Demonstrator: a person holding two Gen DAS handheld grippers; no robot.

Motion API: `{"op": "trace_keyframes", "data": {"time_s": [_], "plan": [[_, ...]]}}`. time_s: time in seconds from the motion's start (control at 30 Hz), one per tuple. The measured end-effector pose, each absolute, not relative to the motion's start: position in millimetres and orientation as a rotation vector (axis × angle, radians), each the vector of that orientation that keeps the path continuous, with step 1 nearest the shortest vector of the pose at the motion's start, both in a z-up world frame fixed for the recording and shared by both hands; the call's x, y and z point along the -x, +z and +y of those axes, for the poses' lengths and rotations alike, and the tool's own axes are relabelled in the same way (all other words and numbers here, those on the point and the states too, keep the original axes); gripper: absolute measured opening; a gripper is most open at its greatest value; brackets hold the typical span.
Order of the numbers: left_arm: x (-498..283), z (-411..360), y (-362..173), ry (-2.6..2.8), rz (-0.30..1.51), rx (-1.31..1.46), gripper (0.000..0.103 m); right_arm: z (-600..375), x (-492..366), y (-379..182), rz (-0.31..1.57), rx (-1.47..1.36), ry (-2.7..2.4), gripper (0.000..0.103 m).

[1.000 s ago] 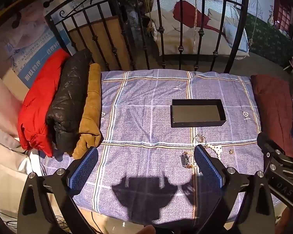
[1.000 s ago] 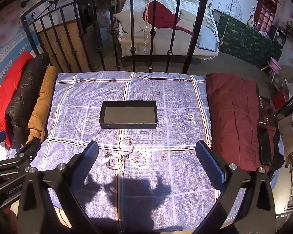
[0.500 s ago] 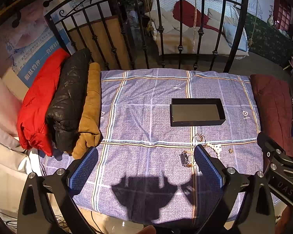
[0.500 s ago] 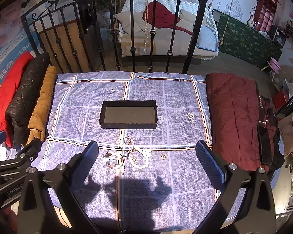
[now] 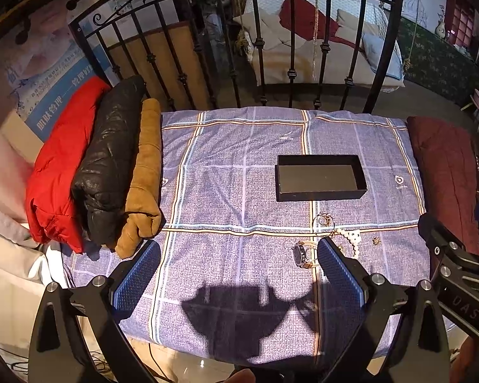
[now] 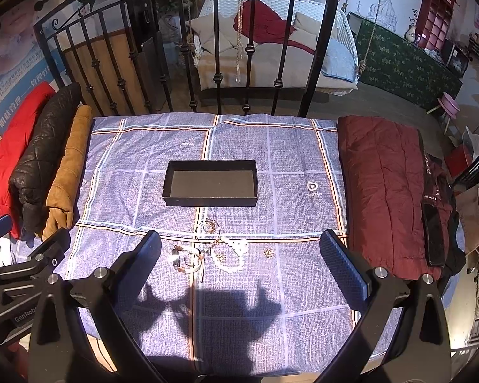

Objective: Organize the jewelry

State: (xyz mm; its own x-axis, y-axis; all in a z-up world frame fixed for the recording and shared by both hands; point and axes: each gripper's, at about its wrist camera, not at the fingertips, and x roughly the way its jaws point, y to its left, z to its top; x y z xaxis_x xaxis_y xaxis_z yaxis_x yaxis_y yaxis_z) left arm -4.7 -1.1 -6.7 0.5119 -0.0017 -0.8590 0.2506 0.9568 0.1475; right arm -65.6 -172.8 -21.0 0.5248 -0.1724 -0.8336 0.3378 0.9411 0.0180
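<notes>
An empty black box [image 5: 319, 182] [image 6: 211, 186] sits on the blue plaid cloth. In front of it lie loose jewelry pieces: a wristwatch [image 5: 301, 253] [image 6: 177, 255], a thin hoop bracelet [image 6: 207, 231], a white pearl bracelet [image 6: 234, 253] [image 5: 351, 239], a small gold brooch [image 6: 267, 252] and a ring-like piece [image 6: 191, 260]. My left gripper [image 5: 238, 265] is open and empty, above the cloth's near left. My right gripper [image 6: 239, 255] is open and empty, above the jewelry.
Folded red, black and tan garments [image 5: 92, 166] lie along the left edge. A maroon quilt [image 6: 386, 191] with a black phone [image 6: 433, 239] lies at the right. A black iron railing [image 6: 207, 63] stands behind. The cloth's front edge [image 5: 239, 348] drops off.
</notes>
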Motion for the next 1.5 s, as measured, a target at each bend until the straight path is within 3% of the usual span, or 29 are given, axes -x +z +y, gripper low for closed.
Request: {"op": "trace_keyframes", "data": {"time_s": [0.67, 0.8, 1.03, 1.17, 1.4, 1.43, 1.5], "plan": [[-3.7, 0.0, -36.2, -0.181, 1.093, -0.25, 0.096, -174.6, 56.0, -46.3, 1.038, -0.194, -0.306, 0.098], [-15.5, -2.0, -72.3, -0.199, 1.12, -0.249, 0.096, -182.7, 45.2, -79.5, 1.066, -0.184, -0.31, 0.098], [-44.5, -26.7, -181.0, -0.254, 1.22, -0.327, 0.096, -195.6, 12.9, -179.1, 1.164, -0.157, -0.302, 0.098], [-55.0, -35.6, -229.8, -0.259, 1.278, -0.331, 0.096, -198.7, -2.1, -227.5, 1.198, -0.128, -0.288, 0.093], [-64.9, -37.0, -268.0, -0.232, 1.349, -0.325, 0.096, -199.7, -20.1, -273.5, 1.233, -0.083, -0.252, 0.088], [-64.9, -36.9, -274.0, -0.216, 1.373, -0.324, 0.096, -198.4, -21.8, -279.6, 1.248, -0.078, -0.241, 0.084], [-62.1, -37.5, -276.7, -0.197, 1.368, -0.333, 0.092, -196.3, -22.5, -286.6, 1.253, -0.107, -0.211, 0.065]]}}
